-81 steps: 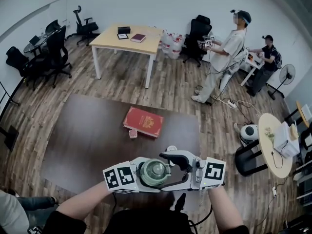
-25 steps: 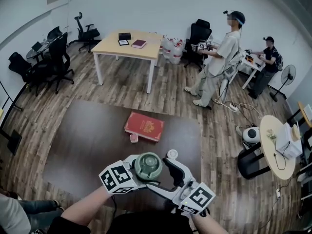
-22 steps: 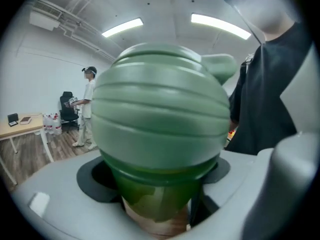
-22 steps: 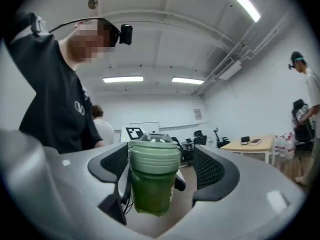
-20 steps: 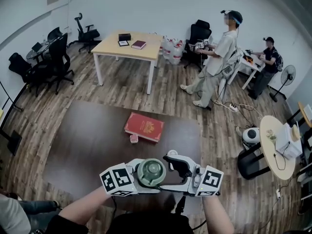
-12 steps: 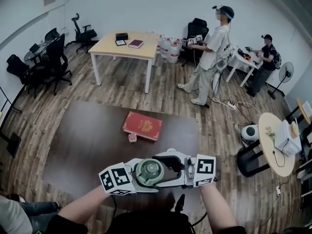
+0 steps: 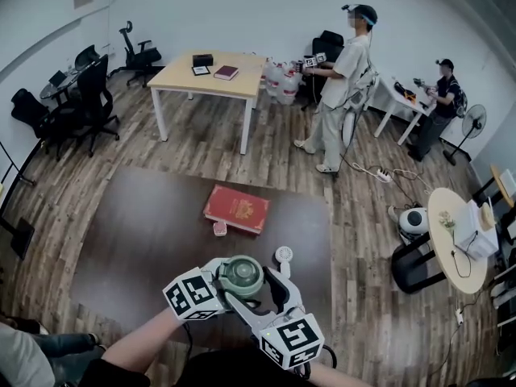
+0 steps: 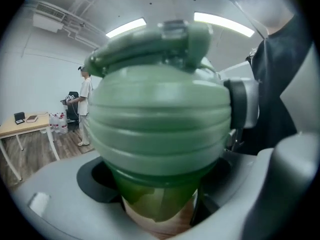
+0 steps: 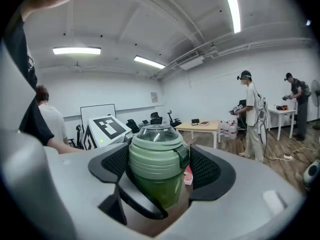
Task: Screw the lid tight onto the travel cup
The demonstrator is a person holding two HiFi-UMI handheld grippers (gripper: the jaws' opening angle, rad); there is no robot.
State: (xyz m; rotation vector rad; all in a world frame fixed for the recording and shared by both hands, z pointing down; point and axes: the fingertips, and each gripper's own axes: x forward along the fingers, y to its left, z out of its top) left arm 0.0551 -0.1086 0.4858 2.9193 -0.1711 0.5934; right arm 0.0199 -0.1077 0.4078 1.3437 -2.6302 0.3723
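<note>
Green lid (image 9: pixel 155 149) sits upright atop the travel cup (image 9: pixel 152 190), clamped low in the left gripper (image 8: pixel 157 209) over the table (image 7: pixel 137 240), right gripper (image 9: pixel 155 168) pinching that lid side-on, ready to twist I guess.

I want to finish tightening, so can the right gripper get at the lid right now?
Looks like yes: the lid sits between the pads of the right gripper, seemingly gripped, with nothing in the way, while the left gripper holds the cup.

The ribbed lid (image 9: pixel 155 156) is matt green plastic; the travel cup (image 9: pixel 158 191) is translucent, glossy green; the desk (image 7: pixel 137 240) is matt dark brown.
</note>
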